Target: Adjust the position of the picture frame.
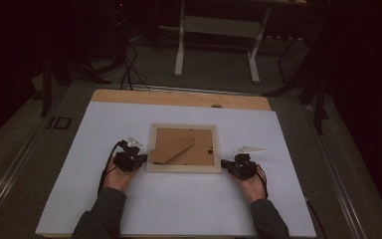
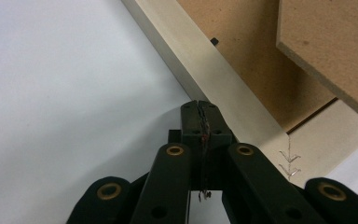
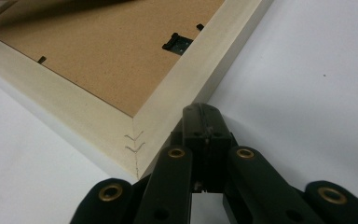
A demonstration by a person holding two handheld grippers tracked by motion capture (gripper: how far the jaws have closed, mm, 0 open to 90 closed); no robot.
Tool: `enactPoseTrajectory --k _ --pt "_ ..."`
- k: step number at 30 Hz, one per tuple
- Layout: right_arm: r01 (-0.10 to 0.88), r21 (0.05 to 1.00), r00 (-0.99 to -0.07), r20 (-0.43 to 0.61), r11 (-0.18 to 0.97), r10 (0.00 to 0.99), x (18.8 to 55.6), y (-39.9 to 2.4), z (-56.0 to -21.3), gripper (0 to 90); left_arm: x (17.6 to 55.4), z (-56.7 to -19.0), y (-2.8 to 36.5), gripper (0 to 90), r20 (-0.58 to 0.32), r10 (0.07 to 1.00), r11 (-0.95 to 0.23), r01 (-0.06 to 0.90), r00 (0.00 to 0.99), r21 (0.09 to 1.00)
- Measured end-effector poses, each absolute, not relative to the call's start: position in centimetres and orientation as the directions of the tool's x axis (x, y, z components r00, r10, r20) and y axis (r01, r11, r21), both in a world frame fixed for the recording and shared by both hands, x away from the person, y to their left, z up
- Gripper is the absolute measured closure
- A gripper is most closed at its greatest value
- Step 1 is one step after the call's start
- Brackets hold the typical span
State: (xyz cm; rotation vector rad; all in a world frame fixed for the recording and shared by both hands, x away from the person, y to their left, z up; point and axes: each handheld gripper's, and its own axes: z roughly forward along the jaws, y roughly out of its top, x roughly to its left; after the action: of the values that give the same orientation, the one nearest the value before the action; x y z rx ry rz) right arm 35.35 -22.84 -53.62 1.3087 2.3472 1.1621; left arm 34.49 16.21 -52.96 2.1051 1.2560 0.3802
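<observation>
A pale wooden picture frame (image 1: 184, 128) lies face down in the middle of the white table, its brown backing board (image 1: 199, 155) up. A brown stand flap (image 1: 172, 148) rests slanted across the backing. My left gripper (image 1: 140, 158) is shut with nothing between its jaws, its tip against the frame's left rail (image 2: 214, 70) near the front corner. My right gripper (image 1: 225, 164) is shut too, its tip touching the frame's front right corner (image 3: 177, 88). A black hanger clip (image 3: 177, 43) sits on the backing by the right rail.
The white table top (image 1: 179, 209) ends in a bare wooden strip (image 1: 179, 97) at the far edge. Beyond it stand a white table's legs (image 1: 180, 45) and loose cables (image 1: 129, 69) on a dark floor. Both forearms come in from the front edge.
</observation>
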Motion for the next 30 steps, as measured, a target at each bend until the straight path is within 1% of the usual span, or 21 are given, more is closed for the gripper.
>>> enactPoseTrajectory --k 4,11,17,21,26,30 --pt "0.620 0.727 -0.586 0.179 0.295 0.790 35.4 -22.8 -53.7 90.0 34.5 -53.0 16.3 90.0 -0.084 0.859 -0.332 0.673 0.505 0.661" --pt "0.592 0.744 -0.578 0.124 0.310 0.807 35.1 -22.4 -53.7 88.8 34.5 -53.0 16.5 89.8 -0.094 0.862 -0.320 0.678 0.498 0.662" --pt "0.564 0.766 -0.571 0.093 0.308 0.815 34.9 -22.8 -53.1 85.7 34.3 -52.3 17.0 84.7 -0.122 0.870 -0.277 0.678 0.478 0.681" --pt "0.558 0.777 -0.571 0.105 0.292 0.814 34.9 -23.5 -52.8 82.7 34.2 -51.8 17.4 83.1 -0.120 0.876 -0.266 0.674 0.468 0.689" --pt "0.554 0.785 -0.569 0.114 0.277 0.814 34.9 -24.0 -52.5 80.6 34.1 -50.8 18.1 81.0 -0.145 0.880 -0.229 0.670 0.453 0.706" --pt "0.552 0.790 -0.567 0.122 0.266 0.814 34.9 -24.4 -52.2 77.3 33.9 -49.6 18.3 75.7 -0.154 0.873 -0.218 0.652 0.463 0.726"
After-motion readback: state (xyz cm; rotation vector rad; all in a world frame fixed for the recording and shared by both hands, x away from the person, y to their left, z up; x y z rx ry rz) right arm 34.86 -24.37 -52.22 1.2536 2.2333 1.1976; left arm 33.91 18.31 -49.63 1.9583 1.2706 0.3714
